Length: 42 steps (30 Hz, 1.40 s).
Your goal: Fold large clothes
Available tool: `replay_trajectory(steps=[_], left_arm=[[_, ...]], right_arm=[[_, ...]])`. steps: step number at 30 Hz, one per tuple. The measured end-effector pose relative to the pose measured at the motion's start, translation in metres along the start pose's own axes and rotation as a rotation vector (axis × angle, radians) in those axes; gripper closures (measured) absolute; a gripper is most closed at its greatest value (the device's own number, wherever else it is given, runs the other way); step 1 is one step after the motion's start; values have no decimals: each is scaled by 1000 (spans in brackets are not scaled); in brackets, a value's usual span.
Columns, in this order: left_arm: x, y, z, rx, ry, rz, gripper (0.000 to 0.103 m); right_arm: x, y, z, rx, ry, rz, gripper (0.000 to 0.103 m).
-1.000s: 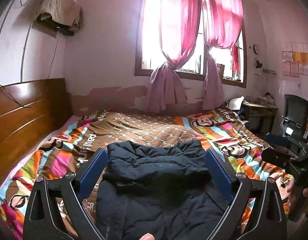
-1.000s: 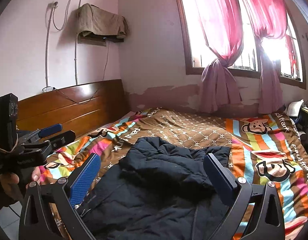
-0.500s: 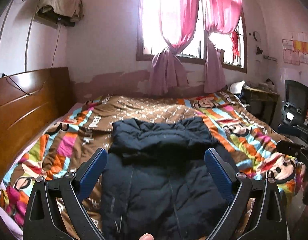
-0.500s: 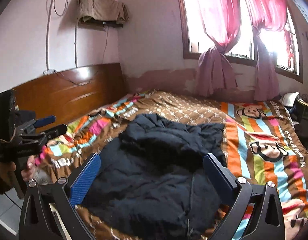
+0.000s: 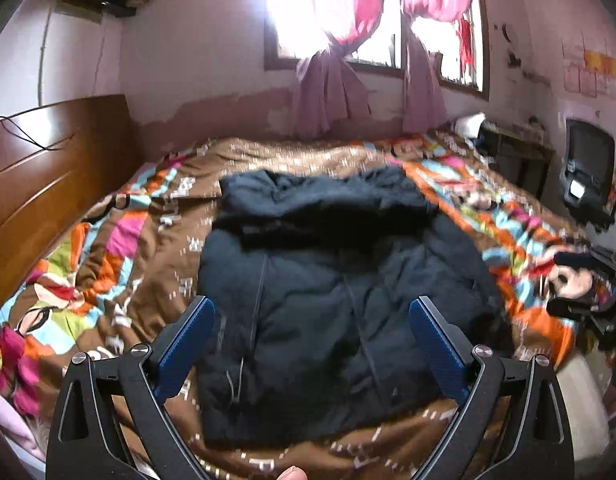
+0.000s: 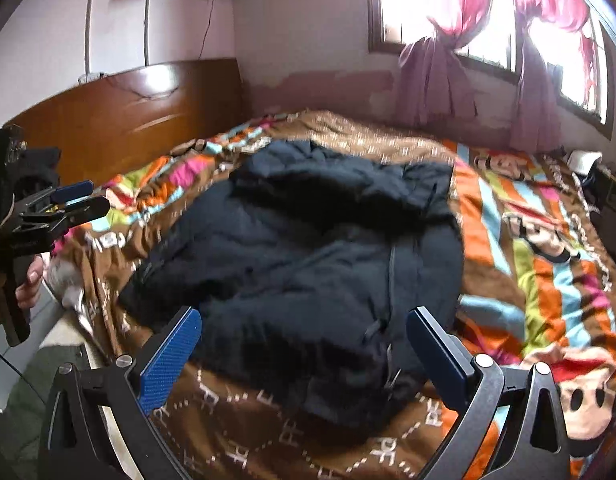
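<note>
A: What's the room like?

B: A bedroom with pale pink walls (image 5: 211, 60), the paint peeling low down. A window (image 5: 372, 16) has pink curtains (image 5: 332, 80) knotted at the middle, bright daylight behind. A glossy wooden headboard (image 6: 123, 120) stands at the bed's left end.

A: And the bed?

B: The bed (image 5: 139, 264) carries a quilted cover, brown with a pale lattice print, bordered by orange, pink, green and blue stripes with cartoon monkey faces. It's rumpled toward the near edge.

A: Where's the garment?

B: The jacket (image 5: 340, 296) is a dark navy puffer, matt and padded, lying spread near the bed's near edge, its bulky hood end (image 6: 332, 184) bunched toward the window. Stitched seams and a cord run down it.

A: The grippers?

B: The left gripper (image 5: 312, 340) hovers above the jacket, its blue-padded fingers (image 5: 183, 344) wide apart and holding nothing. The right gripper (image 6: 303, 356) likewise: textured blue fingers (image 6: 167, 360) spread wide, empty, over the jacket's near edge.
</note>
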State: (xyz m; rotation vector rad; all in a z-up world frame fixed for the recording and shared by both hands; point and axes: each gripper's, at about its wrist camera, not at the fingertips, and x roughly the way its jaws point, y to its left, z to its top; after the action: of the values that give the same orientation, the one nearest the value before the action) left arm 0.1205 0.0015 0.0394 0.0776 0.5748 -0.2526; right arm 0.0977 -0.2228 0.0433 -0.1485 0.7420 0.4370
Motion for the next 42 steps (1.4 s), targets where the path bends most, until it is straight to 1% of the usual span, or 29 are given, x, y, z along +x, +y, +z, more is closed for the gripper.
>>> replay_trajectory(steps=[4,7,8,12,14,17,20,23,26,29,33,34,36,38,40,42], left_arm=[[15,-1,-31,49,78,12,7],[23,1,-52,43,120,15,7],[26,2,-56,41,134,15,7],[42,5,-75,53,202,19,7],[53,3,-85,73,252,22,7],[66,1,-99,102,306,22,7],[75,0,-109,121,334,35,7],[82,1,-114,117,352,39,7],[89,5,-118,104,370,42,7],[92,7,-119,91,380,45,7],[90,9,-117,81,371,40,7],[89,9,-117,79,367,34,7],[88,9,-116,80,362,23,7],[84,7,-115,87,347,-15,7],[77,2,-113,110,316,-46,7],[72,-8,-111,159,288,-47,7]], right_arm=[[24,10,-20,-25,85,1,0],[41,17,-32,-47,136,-17,0],[48,20,-37,-62,160,-29,0],[69,26,-52,-110,205,-74,0],[79,26,-60,-142,224,-107,0],[93,24,-69,-183,244,-155,0],[105,22,-76,-230,254,-217,0],[117,23,-83,-283,265,-302,0],[124,22,-83,-307,246,-359,0],[129,20,-80,-324,212,-412,0],[132,10,-62,-305,180,-440,0],[131,5,-53,-286,173,-432,1],[130,0,-38,-248,171,-386,1],[126,-11,-14,-181,182,-296,1],[121,-20,9,-119,188,-217,1],[118,-28,33,-66,200,-149,1]])
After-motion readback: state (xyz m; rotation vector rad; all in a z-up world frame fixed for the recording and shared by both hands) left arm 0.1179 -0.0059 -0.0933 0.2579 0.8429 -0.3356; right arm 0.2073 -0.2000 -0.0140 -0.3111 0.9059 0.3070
